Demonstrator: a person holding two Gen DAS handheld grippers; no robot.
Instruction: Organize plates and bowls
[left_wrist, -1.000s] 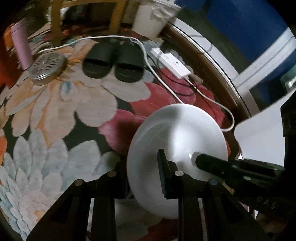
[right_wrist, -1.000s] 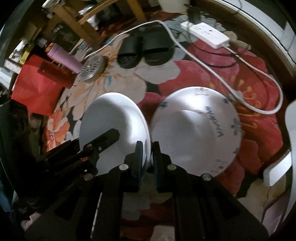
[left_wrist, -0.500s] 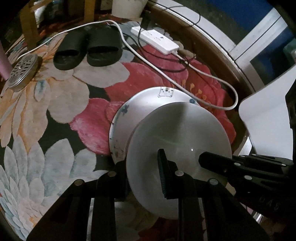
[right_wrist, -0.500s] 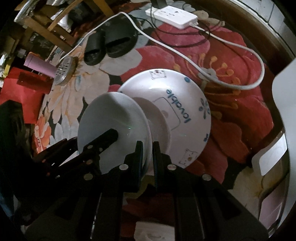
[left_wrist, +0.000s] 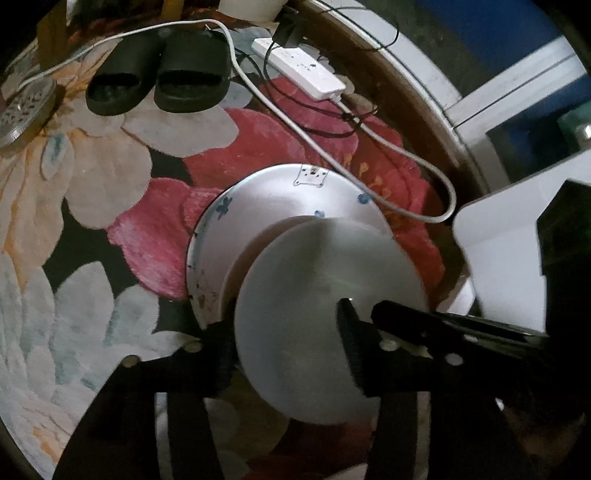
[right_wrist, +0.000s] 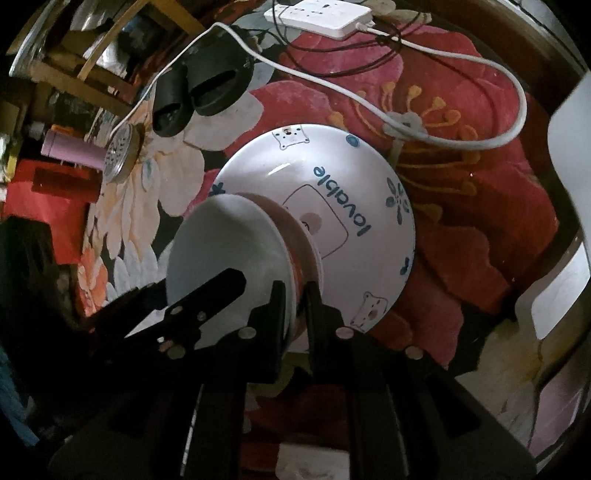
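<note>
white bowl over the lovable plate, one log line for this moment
white bowl tilted over printed plate | right tool shut on bowl rim | left tool opening, bowl between | on floral rug

Right gripper (right_wrist: 295, 295) points steeply down, jaws nearly together, pinching rim of white bowl (right_wrist: 225, 254) at 6 o'clock edge. Left gripper (left_wrist: 286, 328) also points steeply down, jaws opening, straddling same bowl's rim; fingers not pressing. In right wrist view, left gripper enters from 8 o'clock; in left wrist view, right enters from 4 o'clock.
</note>
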